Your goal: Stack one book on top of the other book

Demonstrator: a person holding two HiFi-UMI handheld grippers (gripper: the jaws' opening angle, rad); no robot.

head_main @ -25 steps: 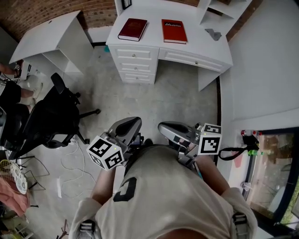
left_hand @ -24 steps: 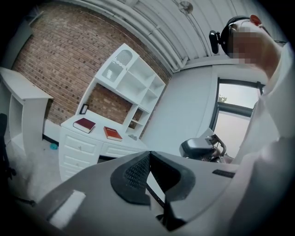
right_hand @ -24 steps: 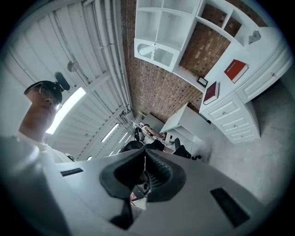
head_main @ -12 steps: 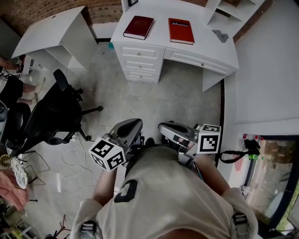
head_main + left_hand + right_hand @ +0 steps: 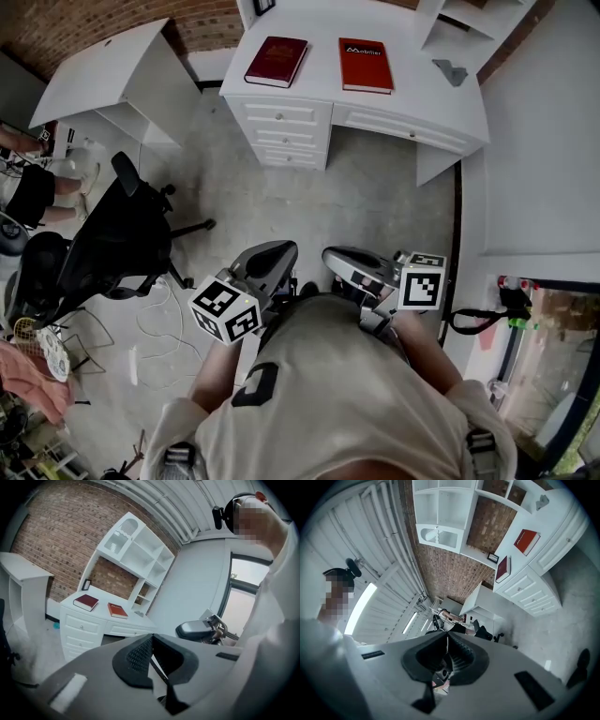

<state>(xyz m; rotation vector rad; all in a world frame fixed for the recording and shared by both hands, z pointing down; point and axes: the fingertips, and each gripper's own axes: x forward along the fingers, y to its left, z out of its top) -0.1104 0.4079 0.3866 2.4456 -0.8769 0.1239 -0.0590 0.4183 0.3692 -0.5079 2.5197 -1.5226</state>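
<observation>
Two books lie side by side and apart on the white desk [image 5: 412, 103]: a dark red book [image 5: 276, 62] on the left and a brighter red book [image 5: 366, 65] on the right. Both also show in the left gripper view, the dark red book [image 5: 86, 602] and the red book [image 5: 117, 610], and in the right gripper view, the dark red book [image 5: 503, 569] and the red book [image 5: 526, 541]. My left gripper [image 5: 277, 253] and right gripper [image 5: 339, 257] are held close to the person's body, far from the desk. Both are shut and hold nothing; the left gripper [image 5: 151, 637] and right gripper [image 5: 447, 637] show their tips meeting.
A black office chair [image 5: 112, 244] stands on the concrete floor to the left, with white cables [image 5: 159, 319] beside it. A white side table [image 5: 103, 80] is at the far left. A small grey object [image 5: 452, 71] lies on the desk's right end. A person sits at the left edge [image 5: 37, 187].
The desk and books have slid down and sit lower in the head view as the person steps toward them. Both grippers stay shut near the body.
</observation>
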